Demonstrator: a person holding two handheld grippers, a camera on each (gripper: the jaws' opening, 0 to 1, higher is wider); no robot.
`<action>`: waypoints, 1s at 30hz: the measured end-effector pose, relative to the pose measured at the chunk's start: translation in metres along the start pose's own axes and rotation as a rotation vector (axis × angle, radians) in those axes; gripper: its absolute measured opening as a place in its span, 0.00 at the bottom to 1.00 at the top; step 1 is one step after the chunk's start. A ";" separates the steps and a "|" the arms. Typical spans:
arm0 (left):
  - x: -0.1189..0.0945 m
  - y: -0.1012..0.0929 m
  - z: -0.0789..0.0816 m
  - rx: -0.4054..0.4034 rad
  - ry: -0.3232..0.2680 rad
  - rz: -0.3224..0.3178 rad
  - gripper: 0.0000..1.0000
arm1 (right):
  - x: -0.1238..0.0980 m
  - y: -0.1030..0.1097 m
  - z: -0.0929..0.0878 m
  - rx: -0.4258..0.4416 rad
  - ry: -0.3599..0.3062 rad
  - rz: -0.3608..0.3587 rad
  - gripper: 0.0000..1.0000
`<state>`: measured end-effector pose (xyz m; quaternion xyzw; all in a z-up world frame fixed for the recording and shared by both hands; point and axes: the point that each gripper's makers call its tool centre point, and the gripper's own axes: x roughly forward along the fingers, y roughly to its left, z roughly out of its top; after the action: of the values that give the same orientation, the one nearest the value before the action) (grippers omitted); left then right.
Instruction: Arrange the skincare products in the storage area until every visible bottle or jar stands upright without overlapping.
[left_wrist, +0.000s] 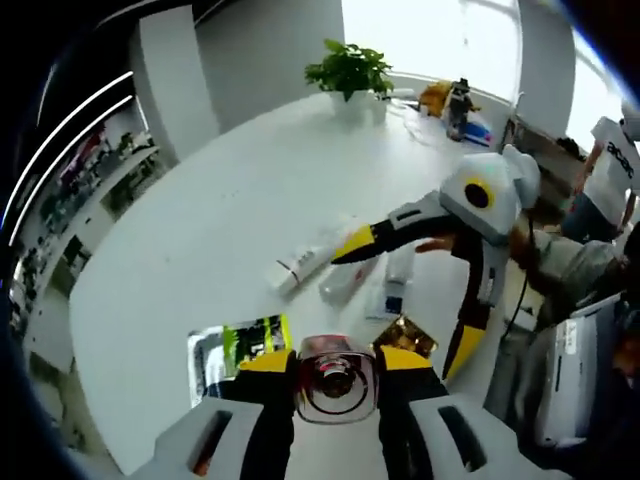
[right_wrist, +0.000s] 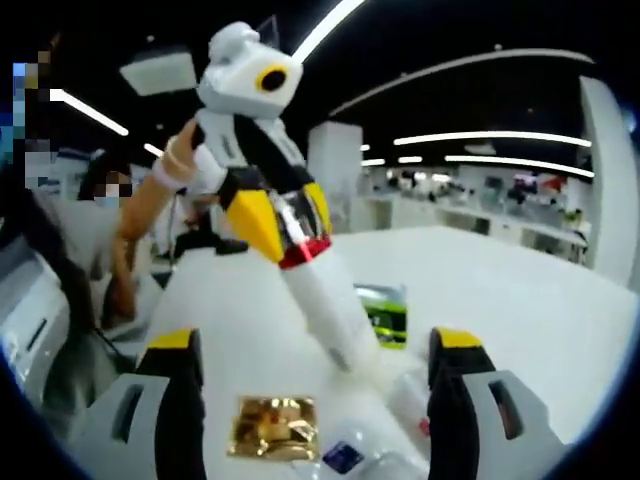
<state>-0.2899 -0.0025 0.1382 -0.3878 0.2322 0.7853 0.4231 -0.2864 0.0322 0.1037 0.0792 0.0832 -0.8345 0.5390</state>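
My left gripper (left_wrist: 335, 362) is shut on a white tube with a clear, red-banded cap (left_wrist: 335, 385). In the right gripper view this left gripper (right_wrist: 290, 225) holds the white tube (right_wrist: 325, 295) slanting down toward the table. My right gripper (right_wrist: 315, 345) stands open, and the tube's lower end lies between its jaws. From the left gripper view, the right gripper (left_wrist: 405, 295) hovers wide open over lying products: a white tube with red print (left_wrist: 300, 265), a clear tube (left_wrist: 345, 282) and a small white bottle (left_wrist: 395, 290).
A gold packet (left_wrist: 405, 335) and a green-and-silver packet (left_wrist: 240, 350) lie flat on the white table (left_wrist: 200, 230). A potted plant (left_wrist: 350, 70) and small figures (left_wrist: 460, 100) stand at the far edge. A person (left_wrist: 610, 170) stands at the right.
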 end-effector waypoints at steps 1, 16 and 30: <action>0.001 0.002 0.004 -0.007 0.008 -0.011 0.30 | 0.001 -0.001 -0.001 0.000 0.003 -0.001 0.93; 0.019 0.003 0.037 -0.042 -0.081 -0.051 0.31 | 0.043 -0.025 0.004 0.081 -0.058 -0.073 0.99; 0.034 0.010 0.061 -0.117 -0.290 -0.015 0.31 | 0.055 -0.044 0.011 0.135 -0.100 -0.133 0.83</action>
<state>-0.3348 0.0512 0.1477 -0.2962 0.1195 0.8420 0.4347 -0.3492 -0.0017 0.1043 0.0678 0.0047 -0.8749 0.4795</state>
